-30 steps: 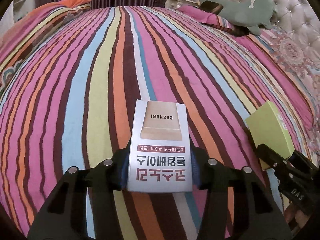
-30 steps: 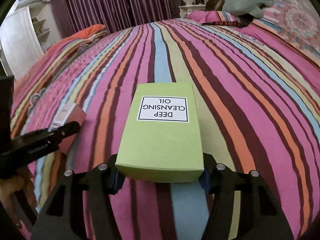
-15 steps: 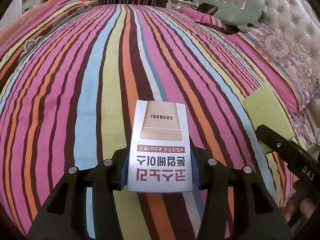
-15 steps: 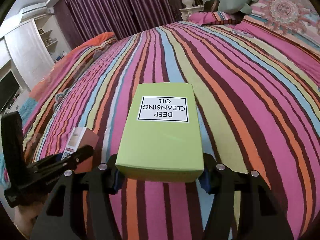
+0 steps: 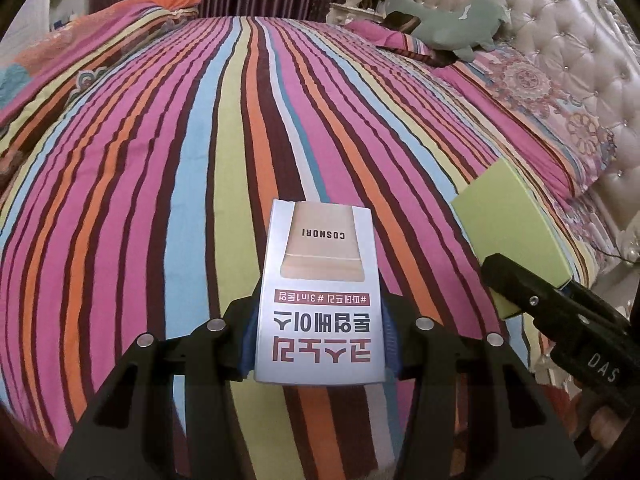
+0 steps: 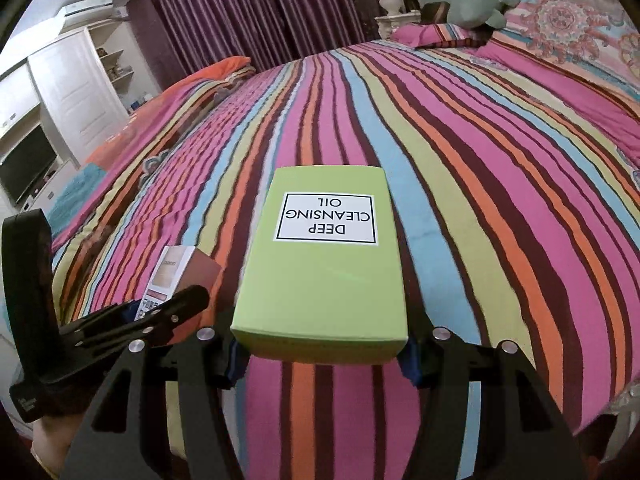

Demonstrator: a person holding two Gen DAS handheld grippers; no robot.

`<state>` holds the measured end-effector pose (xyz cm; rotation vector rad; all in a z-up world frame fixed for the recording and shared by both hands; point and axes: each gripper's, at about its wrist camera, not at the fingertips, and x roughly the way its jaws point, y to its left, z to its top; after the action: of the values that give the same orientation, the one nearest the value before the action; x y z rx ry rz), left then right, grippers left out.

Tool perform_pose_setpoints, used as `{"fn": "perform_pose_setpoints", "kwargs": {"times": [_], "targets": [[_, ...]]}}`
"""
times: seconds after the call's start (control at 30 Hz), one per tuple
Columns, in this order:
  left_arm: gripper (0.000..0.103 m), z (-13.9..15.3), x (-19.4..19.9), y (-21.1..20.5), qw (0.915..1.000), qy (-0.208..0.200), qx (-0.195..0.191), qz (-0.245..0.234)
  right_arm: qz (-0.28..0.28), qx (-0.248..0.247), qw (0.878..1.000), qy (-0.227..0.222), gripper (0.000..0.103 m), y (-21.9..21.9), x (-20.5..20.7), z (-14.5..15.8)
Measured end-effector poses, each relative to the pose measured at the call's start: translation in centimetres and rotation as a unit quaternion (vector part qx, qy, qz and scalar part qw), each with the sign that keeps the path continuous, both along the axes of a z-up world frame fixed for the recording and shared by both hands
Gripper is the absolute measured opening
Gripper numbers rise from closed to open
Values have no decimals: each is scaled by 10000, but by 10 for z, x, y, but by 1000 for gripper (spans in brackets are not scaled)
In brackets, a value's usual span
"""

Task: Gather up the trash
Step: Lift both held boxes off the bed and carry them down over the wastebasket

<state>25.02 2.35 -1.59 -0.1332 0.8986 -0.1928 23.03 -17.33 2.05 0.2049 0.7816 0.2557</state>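
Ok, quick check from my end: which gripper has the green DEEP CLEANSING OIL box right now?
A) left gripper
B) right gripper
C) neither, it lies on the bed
B: the right gripper is clamped on the green box above the striped bedspread; the left gripper holds the white COSNORI box.

A wide bed fills most of both views, covered by a bedspread (image 5: 200, 160) striped in pink, orange, blue, green and dark brown. At the upper right of the left view stands a tufted cream headboard (image 5: 560, 40), with a green plush toy (image 5: 452, 24) lying on a pillow below it. Purple curtains (image 6: 248, 12) hang across the top centre of the right view. White cabinets (image 6: 76, 92) and a dark television (image 6: 26, 168) occupy its left edge.
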Motion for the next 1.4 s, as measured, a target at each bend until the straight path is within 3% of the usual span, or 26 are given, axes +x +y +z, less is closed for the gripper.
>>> {"fn": "perform_pose_setpoints", "kwargs": {"times": [0.67, 1.03, 1.4], "targets": [[48, -8, -126, 6, 9998, -44, 153, -96, 257, -317, 9990, -203, 56, 14, -95, 10], [48, -30, -173, 4, 9993, 179, 267, -202, 387, -359, 9984, 224, 56, 11, -125, -1], [48, -63, -196, -16, 9944, 732, 452, -618, 348, -413, 9952, 814, 56, 1, -156, -28]]}}
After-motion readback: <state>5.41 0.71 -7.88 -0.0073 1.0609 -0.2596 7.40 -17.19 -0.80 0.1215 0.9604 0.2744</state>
